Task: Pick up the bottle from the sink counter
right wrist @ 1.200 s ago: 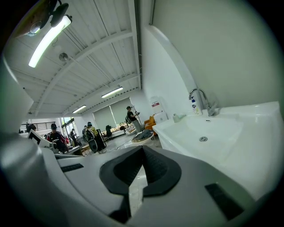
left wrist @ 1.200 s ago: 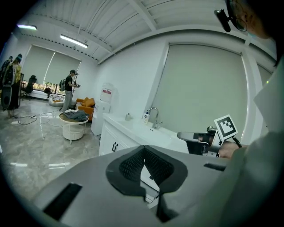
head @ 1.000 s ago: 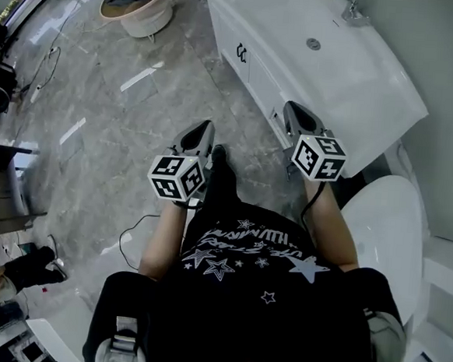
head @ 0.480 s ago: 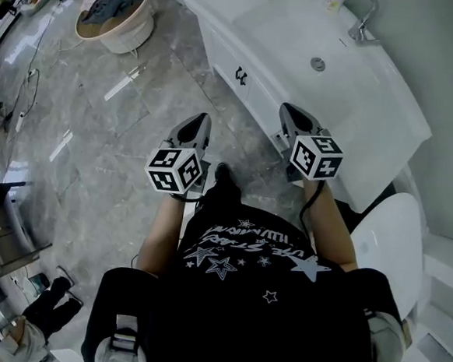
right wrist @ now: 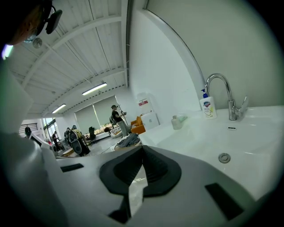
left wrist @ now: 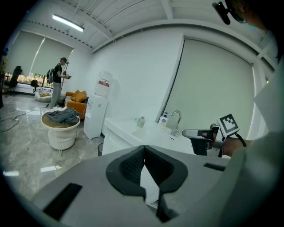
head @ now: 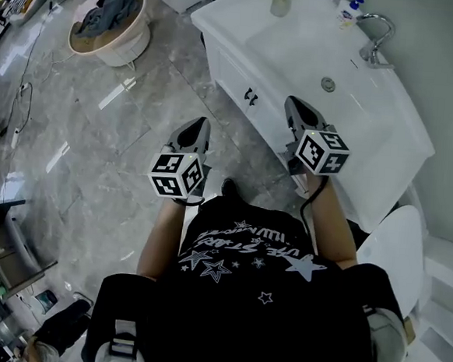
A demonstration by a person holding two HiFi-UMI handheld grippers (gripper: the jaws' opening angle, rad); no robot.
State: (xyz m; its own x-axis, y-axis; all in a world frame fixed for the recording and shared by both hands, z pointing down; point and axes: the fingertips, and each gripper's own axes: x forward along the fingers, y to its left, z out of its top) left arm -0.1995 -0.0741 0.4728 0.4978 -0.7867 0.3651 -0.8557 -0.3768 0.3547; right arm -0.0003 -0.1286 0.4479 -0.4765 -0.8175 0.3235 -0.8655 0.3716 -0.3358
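A white sink counter (head: pixel 300 34) runs along the upper right of the head view. On its far end stand a small pale bottle with a green cap (head: pixel 280 1) and a white pump bottle with a blue top (head: pixel 350 8), beside the chrome faucet (head: pixel 376 41). My right gripper (head: pixel 293 105) hovers at the counter's front edge near the drain (head: pixel 328 84), jaws shut and empty. My left gripper (head: pixel 200 125) hangs over the floor left of the cabinet, also shut and empty. The right gripper view shows the small bottle (right wrist: pixel 177 122) and pump bottle (right wrist: pixel 207 106) well ahead.
A round basket of clothes (head: pixel 110 23) stands on the marble floor at the upper left. White cabinet doors (head: pixel 249 92) face me under the counter. A toilet (head: pixel 389 244) sits at my right. A water dispenser (left wrist: pixel 100 111) and a person (left wrist: pixel 57 82) are farther off.
The view has shifted along the counter, so the faucet and both bottles now show at the top. Both grippers stay shut and keep their places in front of me.
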